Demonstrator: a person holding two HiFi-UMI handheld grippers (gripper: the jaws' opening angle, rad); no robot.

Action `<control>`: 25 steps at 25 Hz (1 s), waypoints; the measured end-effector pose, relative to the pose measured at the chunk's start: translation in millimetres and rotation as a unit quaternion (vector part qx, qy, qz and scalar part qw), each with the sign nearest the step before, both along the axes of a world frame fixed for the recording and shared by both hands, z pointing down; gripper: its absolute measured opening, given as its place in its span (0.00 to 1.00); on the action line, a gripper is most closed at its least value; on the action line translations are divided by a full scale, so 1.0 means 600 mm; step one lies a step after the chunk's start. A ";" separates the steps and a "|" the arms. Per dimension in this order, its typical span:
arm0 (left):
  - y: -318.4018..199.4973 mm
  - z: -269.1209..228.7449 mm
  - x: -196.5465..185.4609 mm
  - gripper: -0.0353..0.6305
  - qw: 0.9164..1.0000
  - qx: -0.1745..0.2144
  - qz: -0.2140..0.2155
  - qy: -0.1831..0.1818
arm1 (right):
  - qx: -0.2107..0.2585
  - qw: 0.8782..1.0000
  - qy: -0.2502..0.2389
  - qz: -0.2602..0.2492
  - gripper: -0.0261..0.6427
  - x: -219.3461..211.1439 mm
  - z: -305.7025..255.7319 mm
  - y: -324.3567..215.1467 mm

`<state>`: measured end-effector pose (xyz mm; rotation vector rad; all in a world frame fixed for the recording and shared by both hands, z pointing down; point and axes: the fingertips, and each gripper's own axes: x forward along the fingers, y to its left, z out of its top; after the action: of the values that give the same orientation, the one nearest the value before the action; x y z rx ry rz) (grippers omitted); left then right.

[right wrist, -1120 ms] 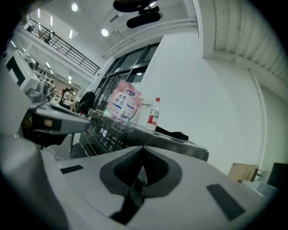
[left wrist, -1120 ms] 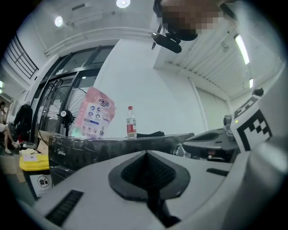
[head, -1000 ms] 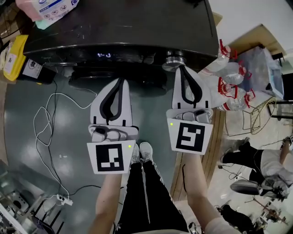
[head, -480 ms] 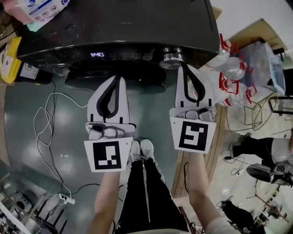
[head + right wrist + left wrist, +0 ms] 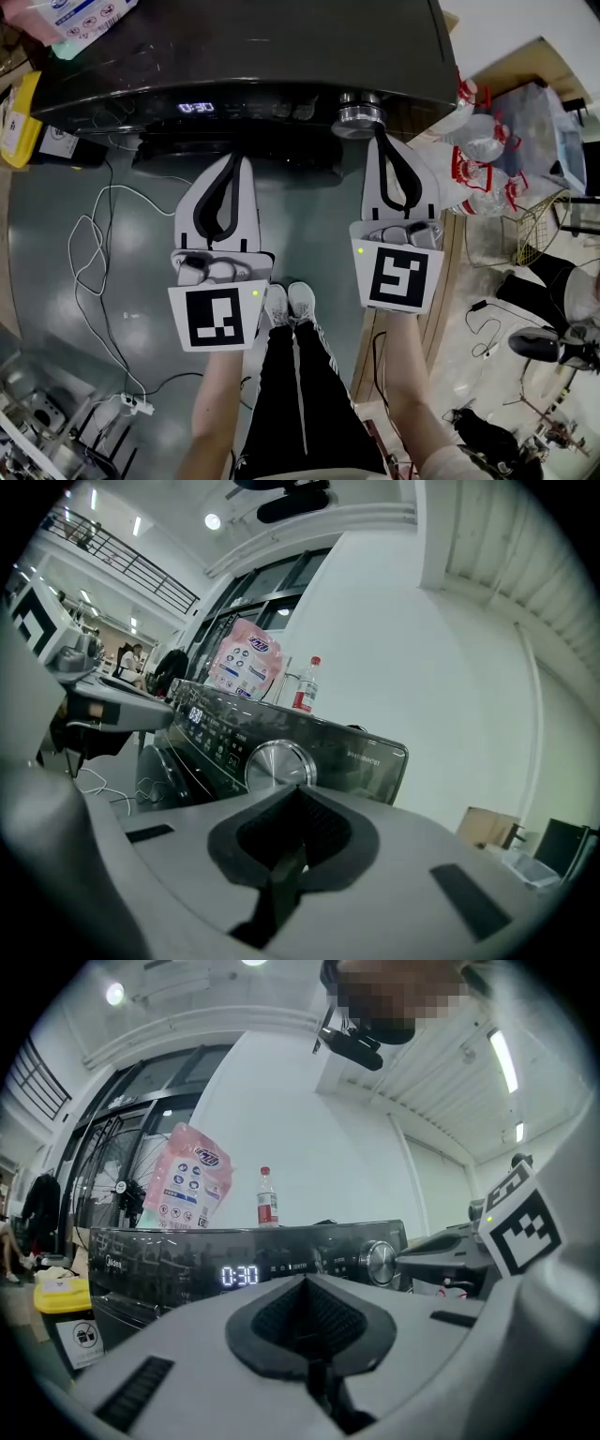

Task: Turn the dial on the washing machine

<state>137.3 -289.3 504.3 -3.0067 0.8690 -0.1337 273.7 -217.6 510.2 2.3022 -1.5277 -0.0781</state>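
We are holding the right gripper point(image 5: 381, 142) clenched on nothing, its tips just short of the dial point(image 5: 358, 114), which is sitting at the right end of the washing machine's point(image 5: 244, 47) dark control panel. We are carrying the left gripper point(image 5: 235, 161) clenched and empty too, well to the left and pointing at the middle of the panel. We are judging this to be the approach, since the dial is not yet grasped. The next move is calling for the right jaws to part, slide around the dial's rim, close and twist. The display point(image 5: 240, 1276) is showing 0:30. A pink pack point(image 5: 192, 1185) and a red-labelled bottle point(image 5: 267, 1199) are standing on top of the machine, and their print is too small to read.
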 end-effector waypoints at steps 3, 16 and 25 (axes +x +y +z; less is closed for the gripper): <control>-0.003 0.002 -0.003 0.05 1.000 -0.001 -0.004 0.002 | 0.000 1.000 0.001 -0.002 0.04 -0.001 0.002 -0.001; 0.001 0.017 -0.020 0.05 1.000 -0.013 -0.015 -0.001 | -0.015 0.999 -0.017 -0.024 0.04 -0.015 0.028 -0.008; -0.009 0.022 -0.043 0.05 1.000 0.002 -0.029 0.004 | -0.014 0.999 -0.031 -0.040 0.04 -0.031 0.037 -0.020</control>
<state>111.5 -294.5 517.4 -2.9807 0.9563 -0.1216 255.0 -229.9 532.6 2.2410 -1.6399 -0.0061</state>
